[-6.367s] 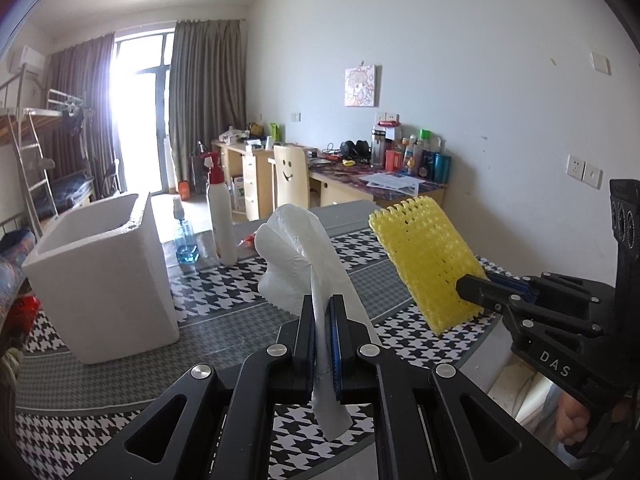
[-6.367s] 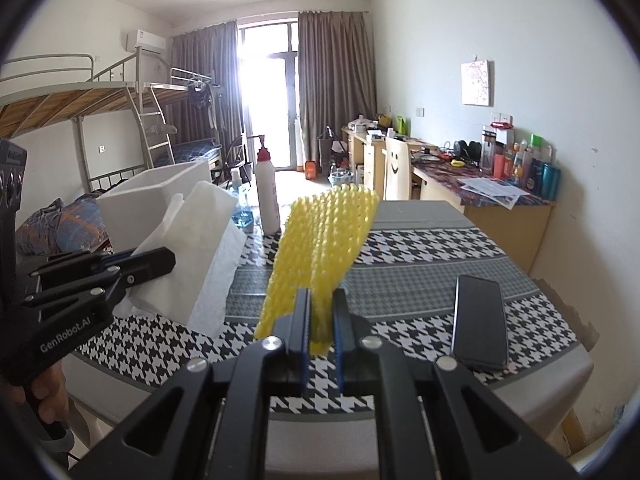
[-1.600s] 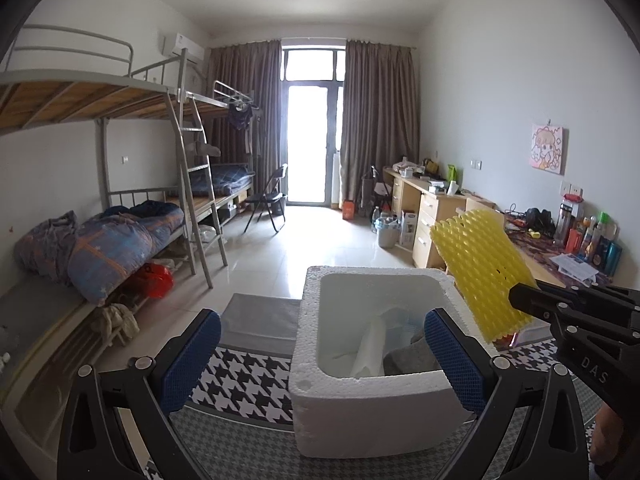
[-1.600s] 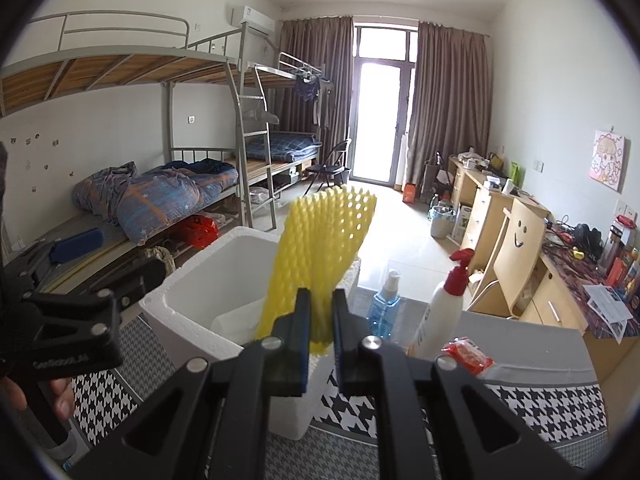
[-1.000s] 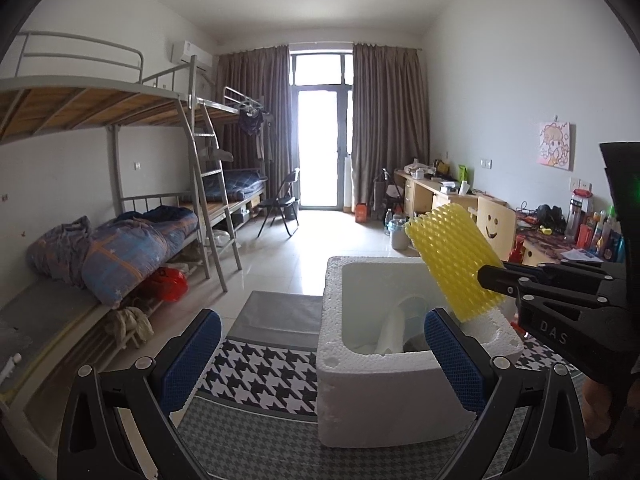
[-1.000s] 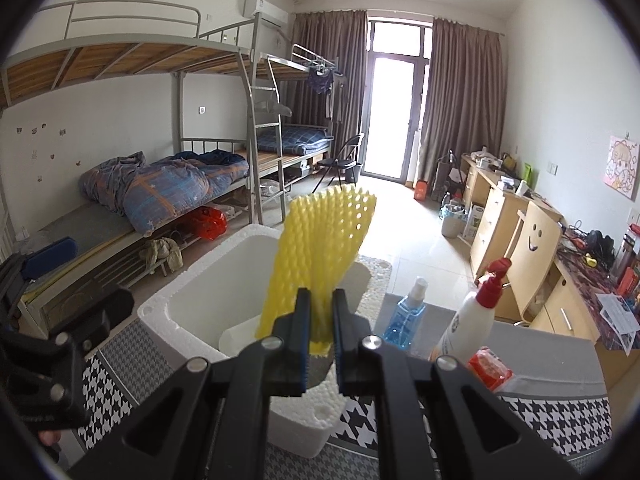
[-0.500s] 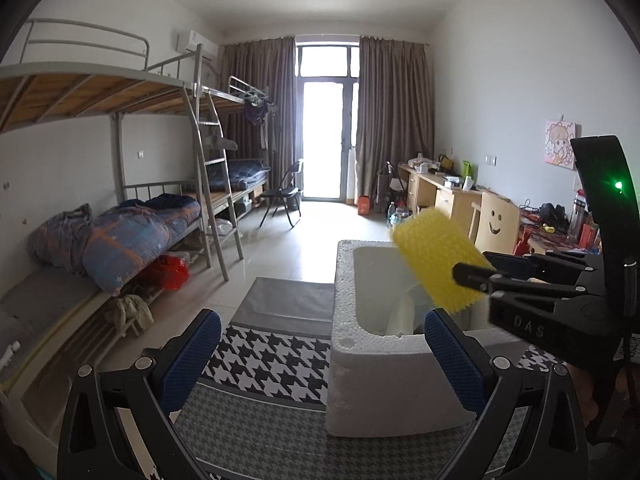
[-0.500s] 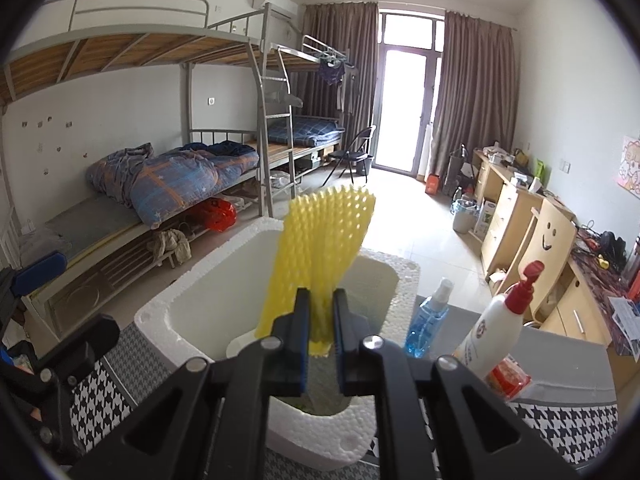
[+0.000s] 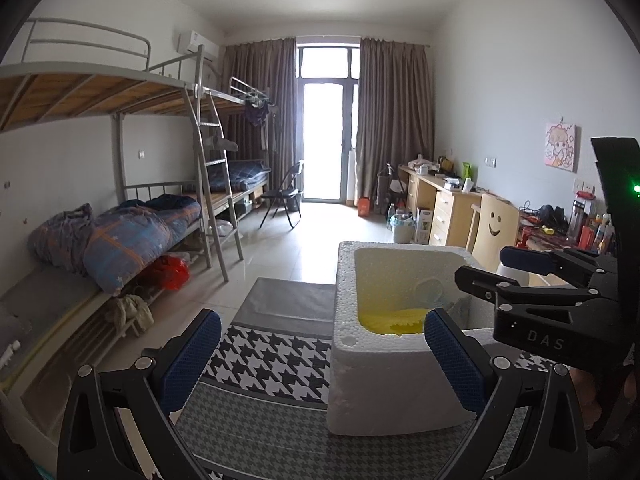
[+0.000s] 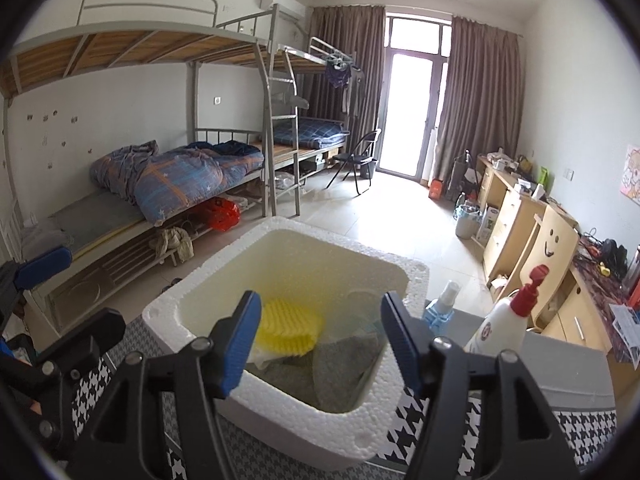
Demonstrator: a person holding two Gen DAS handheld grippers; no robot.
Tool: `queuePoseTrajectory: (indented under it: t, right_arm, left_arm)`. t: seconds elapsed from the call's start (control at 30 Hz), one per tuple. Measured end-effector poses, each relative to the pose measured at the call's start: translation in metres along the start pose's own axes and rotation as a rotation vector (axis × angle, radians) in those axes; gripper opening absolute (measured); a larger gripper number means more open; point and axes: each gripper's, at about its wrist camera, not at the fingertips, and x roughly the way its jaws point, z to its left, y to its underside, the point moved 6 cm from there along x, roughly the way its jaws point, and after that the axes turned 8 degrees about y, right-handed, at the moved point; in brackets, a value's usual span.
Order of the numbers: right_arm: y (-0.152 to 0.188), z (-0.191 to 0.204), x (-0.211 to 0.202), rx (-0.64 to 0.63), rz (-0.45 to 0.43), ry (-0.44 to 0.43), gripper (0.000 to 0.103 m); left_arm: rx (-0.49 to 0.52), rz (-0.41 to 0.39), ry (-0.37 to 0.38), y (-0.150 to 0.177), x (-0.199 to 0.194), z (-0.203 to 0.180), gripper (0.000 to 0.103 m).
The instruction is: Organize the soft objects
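A white foam box [image 10: 280,396] [image 9: 384,384] stands on the houndstooth table. Inside it lies the yellow foam net [image 10: 286,326] [image 9: 394,315] on top of a white sheet and grey soft stuff. My right gripper [image 10: 318,344] hangs over the near rim of the box, its jaws opening with nothing between them; the net lies loose below. From the left wrist view the right gripper [image 9: 480,266] reaches over the box from the right. My left gripper [image 9: 318,360] stands wide open in front of the box, holding nothing.
A white bottle with a red pump [image 10: 500,320] and a small blue spray bottle [image 10: 440,310] stand right of the box. Beyond the table's far edge are the floor, a bunk bed [image 10: 180,176] on the left and wooden desks [image 10: 516,216] on the right.
My right gripper has let go of the yellow net, which dropped from upright between the fingers into the box. The jaws have spread apart. The left gripper has stayed open.
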Motion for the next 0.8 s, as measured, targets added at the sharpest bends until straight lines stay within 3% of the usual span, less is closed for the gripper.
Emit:
queuePoseTrajectory:
  t: [0.13,0.63,0.8]
  right_arm:
    - [0.000,-0.006,-0.012,0.005,-0.016,0.015,0.068]
    - [0.007,-0.025,-0.053,0.052,-0.070,0.039,0.090]
    - [0.012,-0.028,-0.070,0.062,-0.089,0.044,0.093]
  left_arm:
    - [0.001,-0.006,0.007,-0.001,-0.004,-0.003,0.102]
    - [0.032,-0.040,0.027,-0.004,-0.034,-0.025,0.102]
    - [0.047,-0.048,0.034,-0.004,-0.044,-0.033,0.102]
